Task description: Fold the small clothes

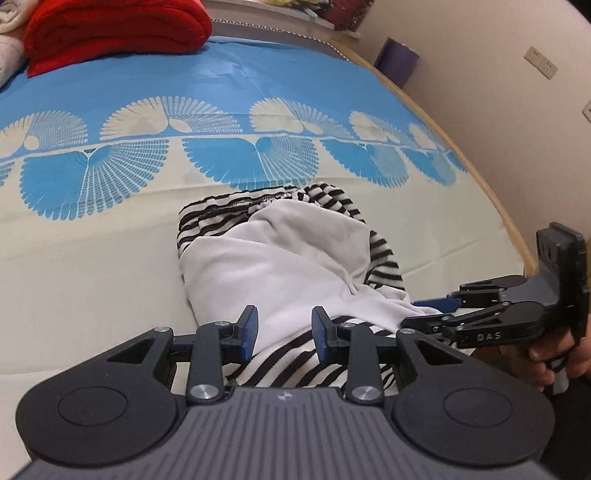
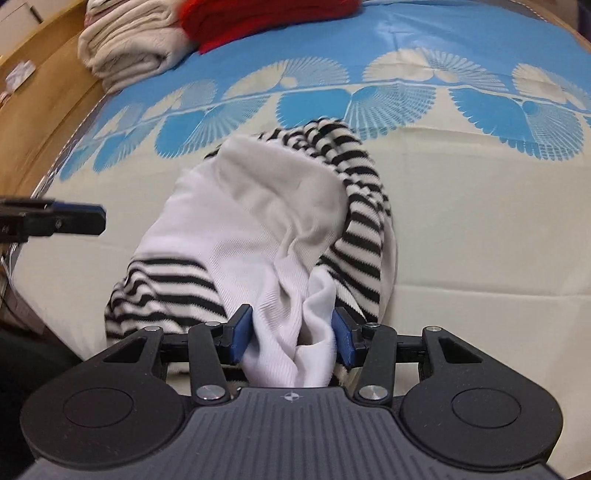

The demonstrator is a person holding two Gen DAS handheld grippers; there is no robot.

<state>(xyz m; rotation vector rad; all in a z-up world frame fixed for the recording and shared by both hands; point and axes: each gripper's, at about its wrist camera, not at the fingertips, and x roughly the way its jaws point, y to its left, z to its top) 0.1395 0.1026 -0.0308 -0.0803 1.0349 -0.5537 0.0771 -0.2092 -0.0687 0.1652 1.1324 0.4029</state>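
Observation:
A small garment, white with black-and-white striped parts [image 1: 280,258], lies crumpled on the cream and blue cloth. My left gripper [image 1: 284,328] is open, its blue pads on either side of the garment's near striped edge. My right gripper [image 2: 291,332] has its jaws apart with bunched white fabric [image 2: 295,325] between the pads; it also shows in the left wrist view [image 1: 428,314] at the garment's right corner. The left gripper's fingers [image 2: 74,218] show at the left of the right wrist view.
A folded red garment [image 1: 110,33] and a folded cream garment [image 2: 129,40] lie at the far end of the patterned cloth [image 1: 221,85]. A wooden edge [image 1: 480,177] runs along the right side. A purple object [image 1: 397,61] stands by the wall.

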